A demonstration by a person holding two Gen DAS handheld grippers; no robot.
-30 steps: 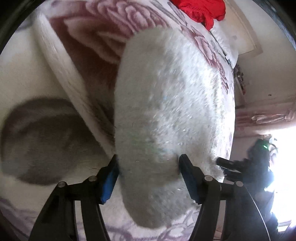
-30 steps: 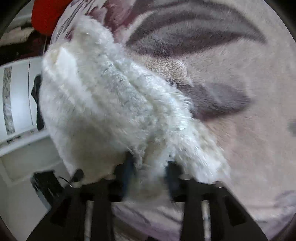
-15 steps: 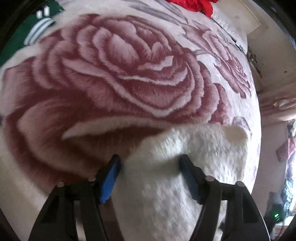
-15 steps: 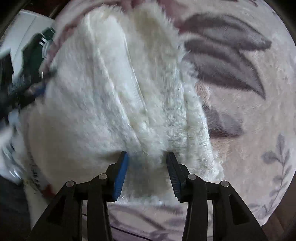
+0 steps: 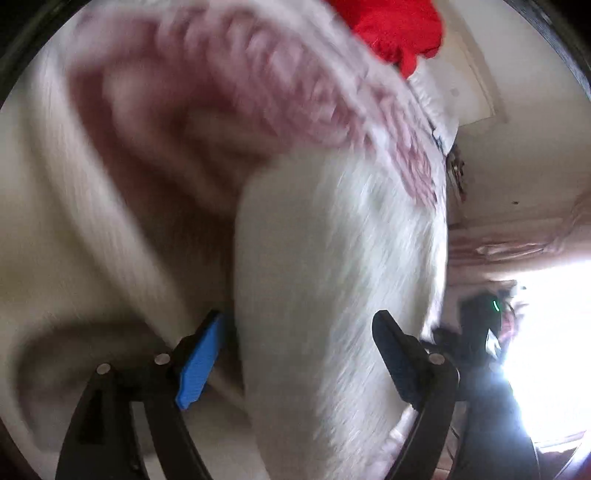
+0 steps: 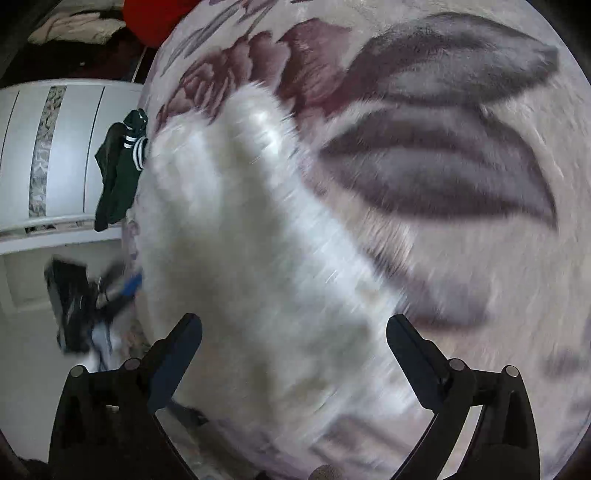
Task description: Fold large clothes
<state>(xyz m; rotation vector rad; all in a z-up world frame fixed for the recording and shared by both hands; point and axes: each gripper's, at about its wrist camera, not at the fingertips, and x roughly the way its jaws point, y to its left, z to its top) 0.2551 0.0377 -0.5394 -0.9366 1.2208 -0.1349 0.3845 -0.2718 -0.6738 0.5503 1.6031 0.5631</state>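
Left wrist view: jaws of the left gripper (image 5: 297,354) spread wide, a thick fold of the white fluffy garment (image 5: 332,295) running up between the fingers, apparently touching the blue pad (image 5: 199,365) on one side and standing off the dark finger on the other (blur too heavy to be sure of contact). Beyond the fold, spread beneath it, the rose-patterned blanket (image 5: 207,122), pink petals smeared by motion. Further up, at the top edge, a red cloth (image 5: 391,29) lying on the blanket. Off to the right, a pale wall and a glaring window. Right wrist view: jaws of the right gripper (image 6: 293,350) likewise parted wide, gripping nothing, the white fluffy garment (image 6: 236,236) lying on the blanket (image 6: 480,258) between and ahead of the fingers. Past it, grey leaf shapes and a dark rose printed on the blanket. To the left, beside the bed, a dark green garment (image 6: 118,177) with white stripes hanging against a white cabinet (image 6: 55,147).
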